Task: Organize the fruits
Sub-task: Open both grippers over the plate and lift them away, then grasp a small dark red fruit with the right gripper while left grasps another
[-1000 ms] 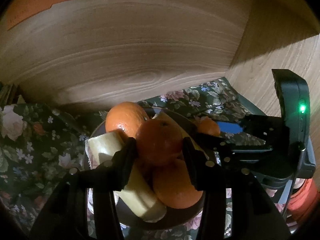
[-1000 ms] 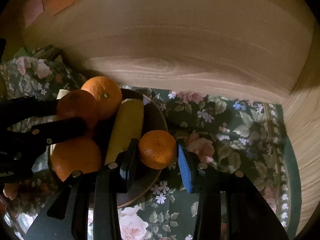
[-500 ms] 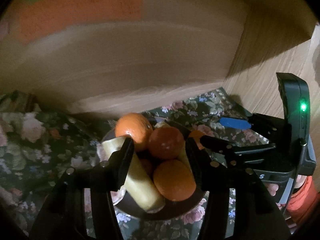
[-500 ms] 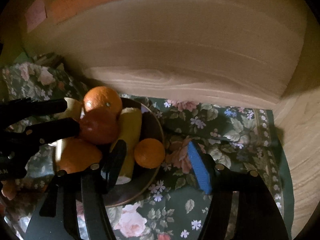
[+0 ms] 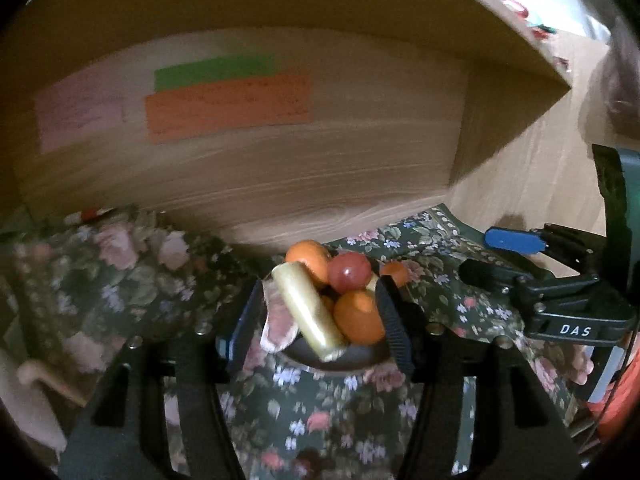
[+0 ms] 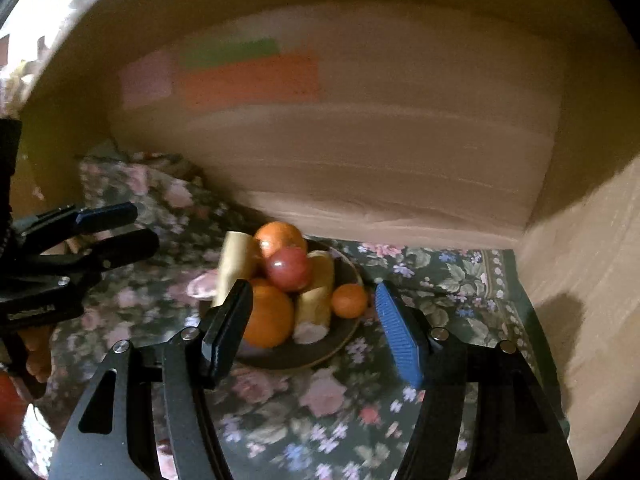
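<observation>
A dark plate [image 6: 344,336] on the floral cloth holds a pile of fruit: two oranges [image 6: 267,316], a reddish fruit [image 6: 289,268] on top, yellow banana pieces [image 6: 236,268] and a small mandarin [image 6: 349,300] at the plate's right edge. The same pile shows in the left wrist view, with the reddish fruit [image 5: 349,273] and a banana piece [image 5: 308,312]. My left gripper [image 5: 316,332] is open and empty, pulled back from the plate [image 5: 344,360]. My right gripper [image 6: 316,320] is open and empty, also back from the plate.
The plate sits inside a wooden shelf compartment with a back wall [image 6: 360,152] and a right side wall [image 6: 580,280]. Coloured paper notes [image 5: 228,108] are stuck on the back wall. The floral cloth [image 6: 320,420] covers the shelf floor.
Both grippers let go of their fruit and drew back from the plate. The reddish fruit now rests on top of the pile and the small mandarin on the plate's right edge.
</observation>
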Tool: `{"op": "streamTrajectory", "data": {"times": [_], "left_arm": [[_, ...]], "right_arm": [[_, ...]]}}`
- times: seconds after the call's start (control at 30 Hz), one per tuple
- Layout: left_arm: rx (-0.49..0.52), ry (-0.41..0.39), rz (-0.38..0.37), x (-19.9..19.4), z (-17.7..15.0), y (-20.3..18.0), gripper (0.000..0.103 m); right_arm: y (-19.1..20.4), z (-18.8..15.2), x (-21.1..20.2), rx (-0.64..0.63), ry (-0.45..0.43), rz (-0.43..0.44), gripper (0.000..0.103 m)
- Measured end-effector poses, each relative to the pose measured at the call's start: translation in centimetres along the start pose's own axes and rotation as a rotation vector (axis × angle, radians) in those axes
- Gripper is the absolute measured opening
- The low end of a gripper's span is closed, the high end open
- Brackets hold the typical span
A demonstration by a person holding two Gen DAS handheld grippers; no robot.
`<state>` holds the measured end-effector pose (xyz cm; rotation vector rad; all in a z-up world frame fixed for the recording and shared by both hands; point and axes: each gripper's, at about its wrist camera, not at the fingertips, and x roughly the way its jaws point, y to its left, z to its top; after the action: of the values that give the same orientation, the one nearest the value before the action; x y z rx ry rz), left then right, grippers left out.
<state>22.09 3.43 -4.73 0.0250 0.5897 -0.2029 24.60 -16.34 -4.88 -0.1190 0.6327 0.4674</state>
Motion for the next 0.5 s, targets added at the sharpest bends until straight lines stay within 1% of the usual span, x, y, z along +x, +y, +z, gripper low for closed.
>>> {"op": "streamTrajectory", "data": {"times": [0.07,0.2,0.4,0.5], "left_arm": [[0.001,-0.004,0.009,-1.0,-0.9,-0.1,0.062],[0.007,0.015,0.028,-2.7,-3.1,0.1,0.063],[-0.029,0.076,0.038,-3.6,-6.9,1.0,0.063],[-0.044,0.11,0.046,-3.7,-8.8,1.6,0.063]], "right_arm": [[0.9,-0.7,-1.1,-0.009,-0.016,0.007,0.06],[2.4,-2.5,-2.5,-0.017,-0.026,0.03,0.06],[4.9,-5.3,-2.8,-0.035,-0.003,0.053,0.06],[6.0,-6.9,-2.6,-0.032,0.023,0.075,0.06]]}}
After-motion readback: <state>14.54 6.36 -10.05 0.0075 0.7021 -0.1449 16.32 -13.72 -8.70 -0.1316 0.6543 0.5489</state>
